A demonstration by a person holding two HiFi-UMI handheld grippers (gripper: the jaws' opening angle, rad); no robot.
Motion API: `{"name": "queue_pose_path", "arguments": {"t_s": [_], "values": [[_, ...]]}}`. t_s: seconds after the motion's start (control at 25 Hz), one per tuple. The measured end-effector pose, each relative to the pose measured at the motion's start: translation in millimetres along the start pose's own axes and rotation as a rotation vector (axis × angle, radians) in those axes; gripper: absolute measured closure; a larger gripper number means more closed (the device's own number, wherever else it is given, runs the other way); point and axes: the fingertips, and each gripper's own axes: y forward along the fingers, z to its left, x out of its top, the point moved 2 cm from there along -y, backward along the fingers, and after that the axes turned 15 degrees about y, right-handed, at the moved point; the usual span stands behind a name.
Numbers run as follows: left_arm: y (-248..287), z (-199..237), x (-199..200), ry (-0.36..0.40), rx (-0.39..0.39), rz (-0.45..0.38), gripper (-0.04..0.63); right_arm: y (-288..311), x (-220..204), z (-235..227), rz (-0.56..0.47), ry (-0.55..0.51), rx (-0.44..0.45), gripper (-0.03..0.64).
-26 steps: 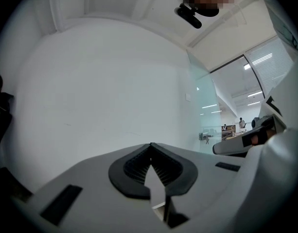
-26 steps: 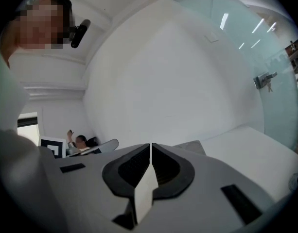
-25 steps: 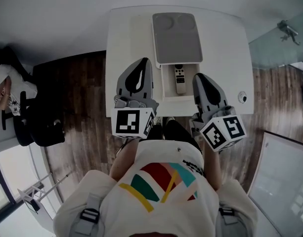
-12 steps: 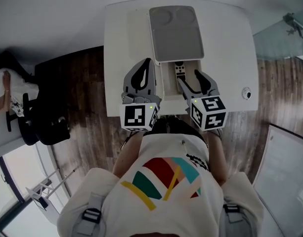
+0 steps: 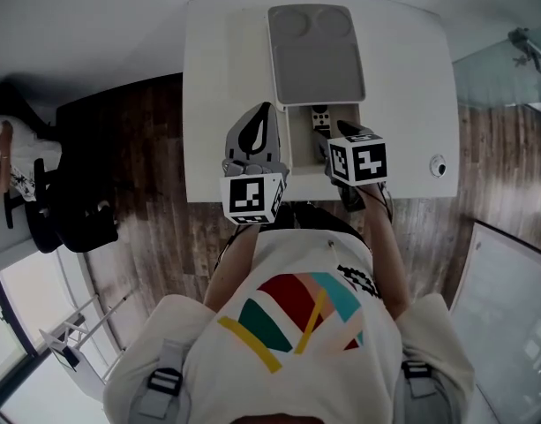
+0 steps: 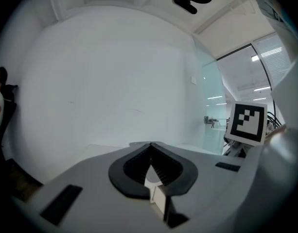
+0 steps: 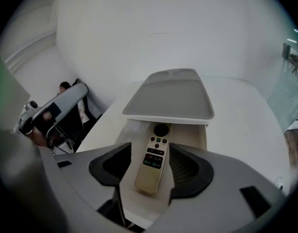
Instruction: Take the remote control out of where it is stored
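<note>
A gold remote control (image 7: 154, 159) with dark buttons lies in the open compartment of a white box (image 7: 127, 140), whose grey lid (image 7: 168, 98) is slid back. My right gripper (image 7: 151, 171) is open, one jaw on each side of the remote's near half, pads not pressing it. In the head view the remote (image 5: 319, 116) shows just beyond the right gripper (image 5: 326, 141), on the white table (image 5: 217, 78). My left gripper (image 5: 259, 113) hovers left of the box and is shut with nothing in it (image 6: 149, 152).
A small round object (image 5: 438, 167) sits on the table near its right front corner. Dark furniture (image 5: 71, 210) stands on the wooden floor to the left. The right gripper's marker cube (image 6: 248, 123) shows at the right of the left gripper view.
My right gripper has moved from the table's near edge forward and left over the box's compartment, and its jaws have opened around the remote. The left gripper has barely shifted.
</note>
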Motion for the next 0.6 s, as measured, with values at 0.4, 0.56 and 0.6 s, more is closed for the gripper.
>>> {"name": "queue_pose_path", "arguments": {"t_s": [0.4, 0.56, 0.6], "values": [[3, -3, -21, -0.029, -0.001, 0.02, 0.592, 23, -7, -7, 0.137, 0.155, -0.012, 0.376], [0, -3, -24, -0.035, -0.005, 0.021, 0.592, 31, -13, -6, 0.211, 0.124, -0.048, 0.376], [-1, -3, -24, -0.037, -0.005, 0.02, 0.592, 33, -15, -7, 0.229, 0.116, -0.063, 0.376]]}}
